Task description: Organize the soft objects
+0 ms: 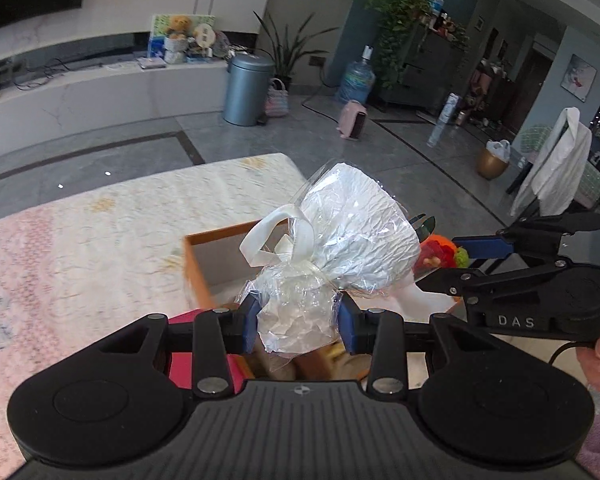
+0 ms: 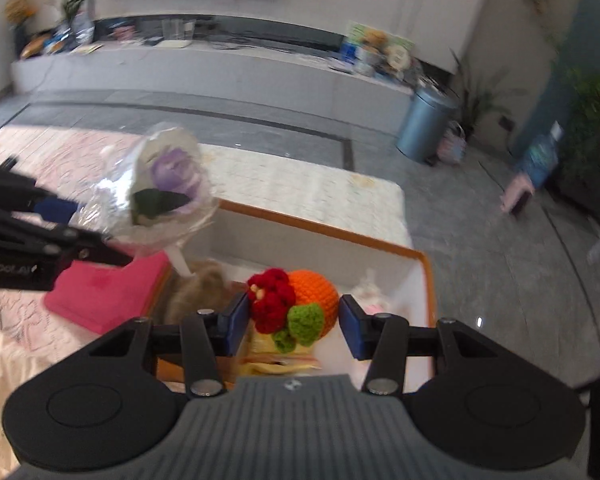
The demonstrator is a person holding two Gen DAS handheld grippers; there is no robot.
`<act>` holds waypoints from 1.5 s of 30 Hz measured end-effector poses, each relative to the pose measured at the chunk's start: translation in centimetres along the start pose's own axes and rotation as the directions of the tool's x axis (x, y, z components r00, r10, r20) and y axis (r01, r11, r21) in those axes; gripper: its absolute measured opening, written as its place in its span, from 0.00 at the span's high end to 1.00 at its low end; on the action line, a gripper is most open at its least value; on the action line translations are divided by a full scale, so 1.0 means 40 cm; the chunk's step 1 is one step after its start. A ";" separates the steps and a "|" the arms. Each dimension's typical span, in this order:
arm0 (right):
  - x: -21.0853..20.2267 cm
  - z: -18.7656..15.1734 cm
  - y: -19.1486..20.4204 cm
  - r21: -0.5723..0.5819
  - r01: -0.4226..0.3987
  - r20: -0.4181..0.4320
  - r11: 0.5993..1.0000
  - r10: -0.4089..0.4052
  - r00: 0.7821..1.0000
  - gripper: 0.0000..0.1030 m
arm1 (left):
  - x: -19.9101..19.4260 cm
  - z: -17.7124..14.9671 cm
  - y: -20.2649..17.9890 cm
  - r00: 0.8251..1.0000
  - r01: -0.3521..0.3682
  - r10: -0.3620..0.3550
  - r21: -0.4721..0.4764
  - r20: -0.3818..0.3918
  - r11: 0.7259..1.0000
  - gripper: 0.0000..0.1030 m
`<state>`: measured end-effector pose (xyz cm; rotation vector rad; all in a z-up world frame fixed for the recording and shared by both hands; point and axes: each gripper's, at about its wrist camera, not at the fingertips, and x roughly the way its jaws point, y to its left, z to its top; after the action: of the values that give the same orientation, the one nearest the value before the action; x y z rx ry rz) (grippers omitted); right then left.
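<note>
Left tool (image 1: 298, 320) clamped on the crinkled stem of a cellophane-wrapped flower bouquet (image 1: 352, 236), raised above the orange-rimmed box (image 1: 198, 268); ribbon bow (image 1: 278, 236) at 10 o'clock of the wrap; right tool (image 2: 294, 322) set wide around a crocheted orange with red flower (image 2: 296, 304), blue pads apart from it; pink cushion (image 2: 108, 292) just beside box at 9 o'clock.
</note>
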<state>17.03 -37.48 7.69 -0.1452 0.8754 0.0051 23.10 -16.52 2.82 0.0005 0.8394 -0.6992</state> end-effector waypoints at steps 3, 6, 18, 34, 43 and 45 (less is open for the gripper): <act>0.041 -0.003 -0.056 0.083 -0.024 -0.038 0.996 0.027 0.999 0.53 | 0.063 0.011 -0.020 0.999 0.032 -0.032 -0.006 -0.043 0.999 0.57; 0.091 -0.018 -0.084 0.106 -0.039 -0.071 0.994 0.047 0.996 0.53 | 0.126 0.018 -0.025 0.997 0.026 -0.026 -0.002 -0.079 1.000 0.57; 0.286 -0.073 -0.166 0.081 0.068 -0.254 0.994 -0.045 0.966 0.53 | 0.330 -0.001 -0.052 0.964 0.070 -0.087 -0.073 -0.251 0.995 0.56; 0.295 -0.096 -0.177 0.035 0.072 -0.245 0.997 -0.061 0.968 0.45 | 0.327 -0.009 -0.081 0.971 0.042 -0.061 -0.087 -0.230 0.995 0.34; 0.191 -0.077 -0.145 0.014 0.090 -0.184 0.996 -0.086 0.979 0.44 | 0.207 0.020 -0.101 0.991 0.069 -0.076 -0.066 -0.113 0.995 0.23; 0.164 -0.073 -0.134 0.011 0.089 -0.167 0.996 -0.086 0.982 0.44 | 0.177 0.022 -0.106 0.993 0.066 -0.071 -0.058 -0.092 0.996 0.23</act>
<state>19.34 -43.54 1.49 -0.1686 1.0349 -0.0978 24.55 -24.08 -0.28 -0.0453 0.9519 -0.7449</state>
